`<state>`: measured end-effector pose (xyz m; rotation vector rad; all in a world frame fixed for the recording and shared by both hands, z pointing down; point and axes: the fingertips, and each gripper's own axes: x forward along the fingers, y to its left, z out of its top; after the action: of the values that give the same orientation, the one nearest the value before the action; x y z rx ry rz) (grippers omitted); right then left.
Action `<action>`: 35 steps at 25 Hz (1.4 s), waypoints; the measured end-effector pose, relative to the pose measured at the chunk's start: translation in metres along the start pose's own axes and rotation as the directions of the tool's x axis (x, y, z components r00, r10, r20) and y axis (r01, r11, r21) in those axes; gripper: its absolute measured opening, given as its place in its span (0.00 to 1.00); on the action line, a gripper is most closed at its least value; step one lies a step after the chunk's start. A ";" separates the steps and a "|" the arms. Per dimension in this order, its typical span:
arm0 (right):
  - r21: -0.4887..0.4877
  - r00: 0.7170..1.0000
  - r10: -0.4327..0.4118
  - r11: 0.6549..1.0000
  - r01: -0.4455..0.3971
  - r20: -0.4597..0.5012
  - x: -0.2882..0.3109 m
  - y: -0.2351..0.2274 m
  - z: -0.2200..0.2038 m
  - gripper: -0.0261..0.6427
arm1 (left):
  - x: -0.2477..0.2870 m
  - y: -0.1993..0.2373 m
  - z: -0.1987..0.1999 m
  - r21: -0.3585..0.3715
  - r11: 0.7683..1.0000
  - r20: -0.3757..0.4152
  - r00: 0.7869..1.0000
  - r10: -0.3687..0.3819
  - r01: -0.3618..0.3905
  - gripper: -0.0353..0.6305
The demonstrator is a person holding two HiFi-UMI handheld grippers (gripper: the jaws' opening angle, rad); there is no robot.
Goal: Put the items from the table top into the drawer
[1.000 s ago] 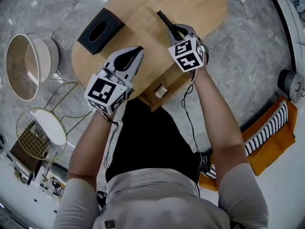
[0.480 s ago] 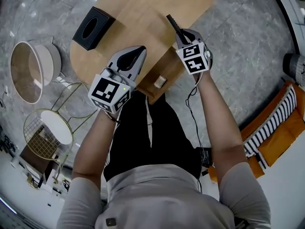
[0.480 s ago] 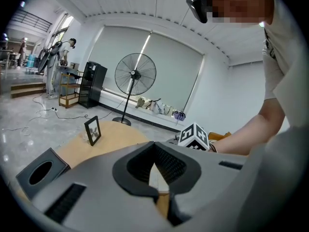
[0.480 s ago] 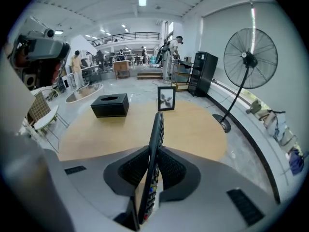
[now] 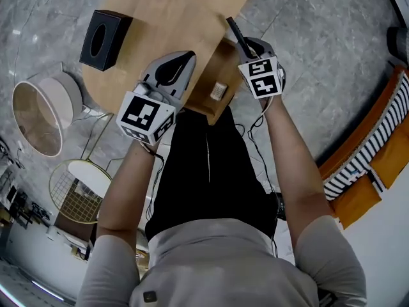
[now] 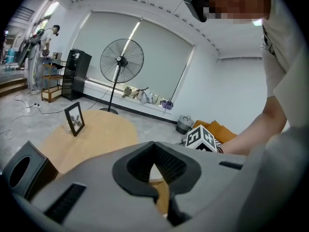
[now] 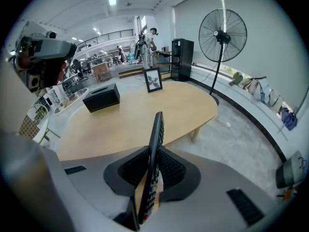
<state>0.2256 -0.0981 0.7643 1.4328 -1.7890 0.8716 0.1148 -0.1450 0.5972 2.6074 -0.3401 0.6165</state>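
Right gripper [image 7: 153,154] is clamped on a black remote control [image 7: 155,129] held edge-on, left gripper [image 6: 154,154] is closed and empty beside the worktop's [image 5: 166,18] pulled-out drawer [image 5: 216,75].

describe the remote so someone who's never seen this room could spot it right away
Find the oval wooden table, then the right gripper beside its edge. Clamped on edge between its jaws is the remote: a thin black slab with small coloured buttons, unlike the boxy black tissue box on the tabletop.
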 end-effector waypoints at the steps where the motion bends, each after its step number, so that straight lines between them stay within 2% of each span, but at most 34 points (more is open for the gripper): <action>1: 0.016 1.000 -0.004 1.000 0.005 -0.009 0.003 0.002 -0.011 0.16 | 0.005 -0.002 -0.004 0.012 1.000 -0.009 1.000 -0.015 0.015 0.07; 8: 0.123 0.999 -0.026 0.992 0.031 -0.045 0.007 0.016 -0.072 0.16 | 0.029 -0.022 -0.030 0.035 0.994 -0.050 0.994 -0.099 0.101 0.07; 18: 0.249 0.997 -0.009 0.968 0.030 -0.083 0.032 0.058 -0.132 0.16 | 0.040 -0.024 -0.077 0.040 0.985 -0.124 0.979 -0.160 0.166 0.07; 26: 0.312 0.992 0.020 0.950 0.020 -0.126 0.058 0.082 -0.166 0.16 | 0.046 -0.023 -0.105 0.031 0.981 -0.164 0.969 -0.184 0.192 0.07; 35: 0.349 0.988 0.049 0.937 0.004 -0.144 0.083 0.084 -0.182 0.16 | 0.054 -0.021 -0.121 0.022 0.979 -0.178 0.964 -0.196 0.202 0.07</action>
<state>0.1467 0.0234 0.9256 1.5169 -1.5951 1.3256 0.1244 -0.0771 0.7129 2.5590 -0.0097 0.7806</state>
